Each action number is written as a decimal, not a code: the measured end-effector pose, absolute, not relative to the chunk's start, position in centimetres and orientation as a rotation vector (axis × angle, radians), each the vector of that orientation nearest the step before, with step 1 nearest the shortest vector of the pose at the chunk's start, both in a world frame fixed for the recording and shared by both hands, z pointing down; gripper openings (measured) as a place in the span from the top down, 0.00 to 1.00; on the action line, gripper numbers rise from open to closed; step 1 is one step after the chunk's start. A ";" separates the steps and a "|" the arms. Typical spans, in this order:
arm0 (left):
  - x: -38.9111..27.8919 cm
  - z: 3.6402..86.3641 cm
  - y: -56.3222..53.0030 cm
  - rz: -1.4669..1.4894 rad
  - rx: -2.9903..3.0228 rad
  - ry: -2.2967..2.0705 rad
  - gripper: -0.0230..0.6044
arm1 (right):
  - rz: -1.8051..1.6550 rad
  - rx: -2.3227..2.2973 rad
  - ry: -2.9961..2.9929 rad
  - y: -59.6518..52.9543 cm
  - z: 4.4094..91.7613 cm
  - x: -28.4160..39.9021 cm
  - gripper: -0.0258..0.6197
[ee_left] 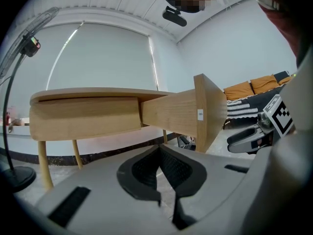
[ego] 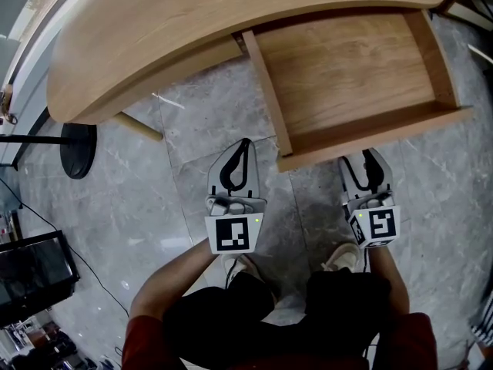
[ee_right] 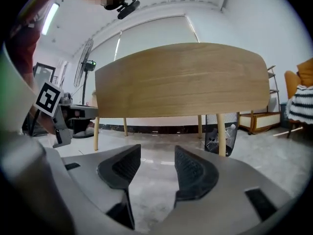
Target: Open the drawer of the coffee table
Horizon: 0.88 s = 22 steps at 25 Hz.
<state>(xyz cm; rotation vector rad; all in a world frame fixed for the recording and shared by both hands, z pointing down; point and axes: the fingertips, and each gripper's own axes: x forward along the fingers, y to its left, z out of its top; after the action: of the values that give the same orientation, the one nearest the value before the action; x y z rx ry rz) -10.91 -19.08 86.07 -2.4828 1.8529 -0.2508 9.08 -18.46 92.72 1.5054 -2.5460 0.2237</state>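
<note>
No word or number can be read anywhere. A small white sticker (ee_left: 200, 114) sits on the end edge of the drawer (ee_left: 168, 112) front, its print too small to make out. The marker cube (ego: 234, 234) on the left gripper (ego: 240, 146) and its twin on the right gripper (ego: 368, 160) carry only black-and-white square patterns, no letters.

Open drawer (ego: 347, 68) juts from coffee table (ego: 154, 29); its front panel (ego: 377, 139) sits just ahead of & above right gripper (ego: 368, 160), blocking the way up. Floor (ego: 208, 114) left of drawer is free btwn drawer side & table leg (ego: 139, 126); fan base (ego: 78, 150) further left.
</note>
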 end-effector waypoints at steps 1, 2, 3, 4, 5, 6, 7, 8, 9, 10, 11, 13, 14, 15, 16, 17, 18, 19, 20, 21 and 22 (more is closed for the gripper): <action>-10.9 86.1 -19.1 -0.252 -2.483 1.852 0.95 | 0.222 1.508 -2.545 -18.5 92.7 9.1 0.63; -10.9 86.1 -19.1 -0.253 -2.483 1.850 0.95 | 0.227 1.511 -2.546 -18.5 92.8 9.1 0.63; -11.0 86.2 -19.1 -0.254 -2.484 1.850 0.95 | 0.233 1.514 -2.547 -18.6 92.8 9.1 0.63; -11.0 86.2 -19.1 -0.255 -2.484 1.851 0.95 | 0.237 1.517 -2.547 -18.6 92.8 9.2 0.64; -11.0 86.2 -19.1 -0.257 -2.485 1.850 0.95 | 0.239 1.519 -2.547 -18.6 92.8 9.2 0.64; -11.0 86.3 -19.1 -0.257 -2.486 1.849 0.95 | 0.240 1.521 -2.546 -18.6 92.9 9.2 0.64; -10.9 86.3 -19.1 -0.256 -2.486 1.846 0.95 | 0.242 1.523 -2.545 -18.6 92.9 9.2 0.65; -10.9 86.3 -19.1 -0.253 -2.488 1.844 0.95 | 0.243 1.524 -2.545 -18.5 93.0 9.2 0.66; -10.8 86.4 -19.2 -0.252 -2.490 1.843 0.95 | 0.246 1.524 -2.544 -18.5 93.0 9.2 0.67; -10.8 86.5 -19.2 -0.254 -2.492 1.842 0.95 | 0.249 1.525 -2.541 -18.5 93.0 9.3 0.69; -10.8 86.6 -19.3 -0.258 -2.494 1.841 0.95 | 0.253 1.527 -2.537 -18.5 93.1 9.3 0.72; -10.7 86.9 -19.4 -0.263 -2.498 1.845 0.95 | 0.265 1.536 -2.529 -18.3 93.1 9.4 0.76; -10.7 87.0 -19.4 -0.262 -2.500 1.848 0.95 | 0.270 1.542 -2.522 -18.2 93.1 9.5 0.81; -10.7 87.1 -19.4 -0.261 -2.500 1.848 0.95 | 0.272 1.549 -2.508 -18.0 93.1 9.6 0.85; -10.7 87.1 -19.4 -0.258 -2.500 1.843 0.95 | 0.266 1.556 -2.487 -17.8 93.2 9.8 0.90; -10.6 87.1 -19.3 -0.257 -2.499 1.830 0.95 | 0.255 1.560 -2.462 -17.6 93.2 9.9 0.94; -10.3 87.1 -19.3 -0.264 -2.501 1.808 0.95 | 0.244 1.560 -2.440 -17.3 93.1 10.1 0.96; -10.0 87.2 -19.1 -0.283 -2.506 1.772 0.95 | 0.238 1.558 -2.423 -17.1 92.9 10.3 0.96; -9.6 87.2 -19.0 -0.316 -2.514 1.727 0.95 | 0.241 1.560 -2.412 -16.9 92.6 10.5 0.96; -9.4 87.3 -18.8 -0.345 -2.528 1.693 0.95 | 0.251 1.566 -2.403 -16.7 92.1 10.7 0.96; -9.3 87.2 -18.6 -0.359 -2.550 1.685 0.95 | 0.267 1.571 -2.395 -16.5 91.5 11.0 0.96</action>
<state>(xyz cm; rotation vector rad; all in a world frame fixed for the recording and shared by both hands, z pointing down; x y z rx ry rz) -9.25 -18.62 87.19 -2.5501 1.6848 -0.3594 10.95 -16.53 91.48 1.5715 -2.3951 0.2670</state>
